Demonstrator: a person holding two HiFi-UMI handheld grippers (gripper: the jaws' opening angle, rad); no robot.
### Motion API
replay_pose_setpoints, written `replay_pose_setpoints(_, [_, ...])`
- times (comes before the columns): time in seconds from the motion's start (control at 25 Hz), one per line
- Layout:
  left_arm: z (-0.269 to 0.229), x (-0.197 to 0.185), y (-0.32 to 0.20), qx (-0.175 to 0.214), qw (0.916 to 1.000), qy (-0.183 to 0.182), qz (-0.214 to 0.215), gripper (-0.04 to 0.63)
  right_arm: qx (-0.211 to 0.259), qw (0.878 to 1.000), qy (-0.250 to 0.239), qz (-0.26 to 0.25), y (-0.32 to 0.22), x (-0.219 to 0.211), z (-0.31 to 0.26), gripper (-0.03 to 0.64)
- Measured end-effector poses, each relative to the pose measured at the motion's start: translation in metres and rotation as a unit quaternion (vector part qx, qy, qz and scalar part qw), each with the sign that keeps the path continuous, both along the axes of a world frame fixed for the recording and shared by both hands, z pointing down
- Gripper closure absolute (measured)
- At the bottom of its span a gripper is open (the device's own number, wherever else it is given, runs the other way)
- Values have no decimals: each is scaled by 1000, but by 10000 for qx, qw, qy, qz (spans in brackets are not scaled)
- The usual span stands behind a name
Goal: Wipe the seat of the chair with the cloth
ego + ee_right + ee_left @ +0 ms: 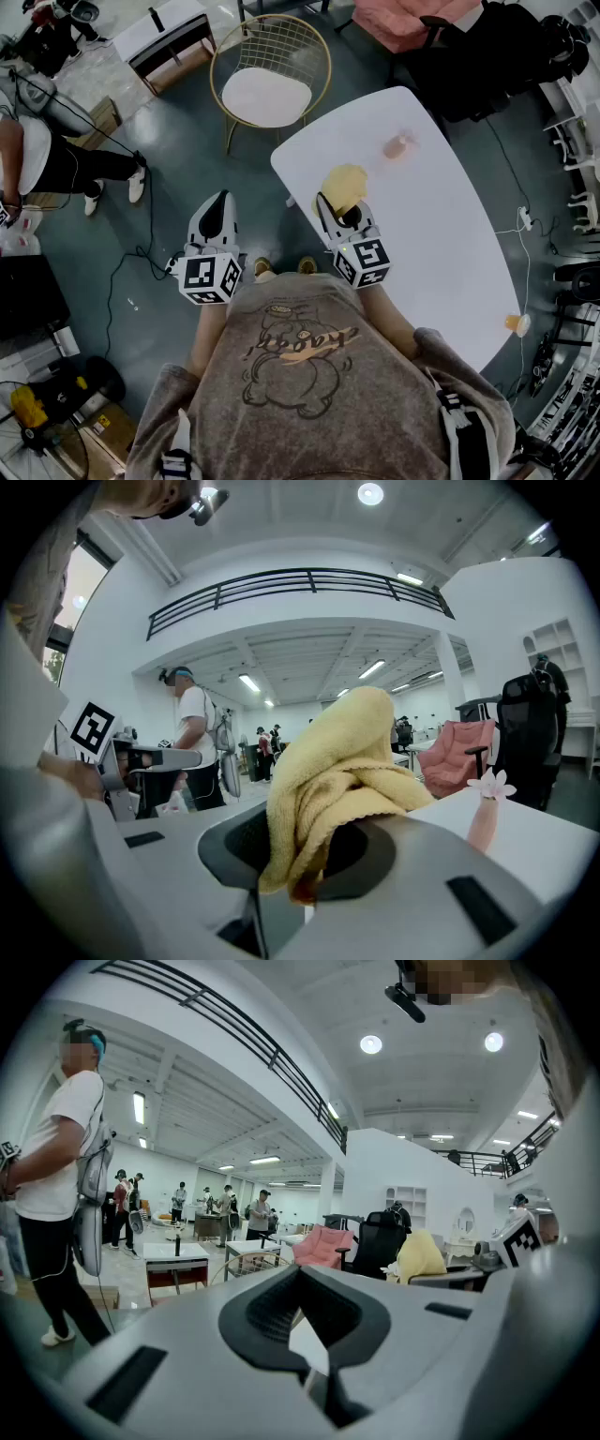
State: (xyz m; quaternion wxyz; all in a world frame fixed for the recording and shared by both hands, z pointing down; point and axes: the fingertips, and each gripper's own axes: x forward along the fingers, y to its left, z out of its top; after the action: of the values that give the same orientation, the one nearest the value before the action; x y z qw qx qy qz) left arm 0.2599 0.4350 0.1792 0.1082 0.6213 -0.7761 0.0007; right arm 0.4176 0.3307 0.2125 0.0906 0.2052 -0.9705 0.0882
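Note:
The chair has a gold wire frame and a round white seat; it stands on the floor beyond the white table's far left corner. My right gripper is shut on a bunched yellow cloth over the table's near left edge. In the right gripper view the cloth bulges up out of the gripper. My left gripper hangs over the floor left of the table, short of the chair, jaws together and holding nothing. In the left gripper view, the chair shows past the gripper.
A small pink flower ornament and an orange cup stand on the table. A pink armchair and a black office chair are behind it. A person stands at left; cables trail on the floor.

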Motion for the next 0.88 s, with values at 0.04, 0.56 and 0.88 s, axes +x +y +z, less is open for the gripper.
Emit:
replay_pose_setpoints(0.04, [0, 0, 0, 3, 10000, 6, -6, 589, 1, 10000, 2, -3, -1, -1, 0, 509])
replay_pose_setpoints(0.56, [-8, -32, 14, 38, 10000, 11, -19, 589, -278, 9992, -275, -33, 11, -27, -10, 502])
replay_pose_setpoints(0.88, [2, -58, 25, -20, 9994, -230, 267, 589, -138, 9993, -210, 292, 20, -45, -1, 502])
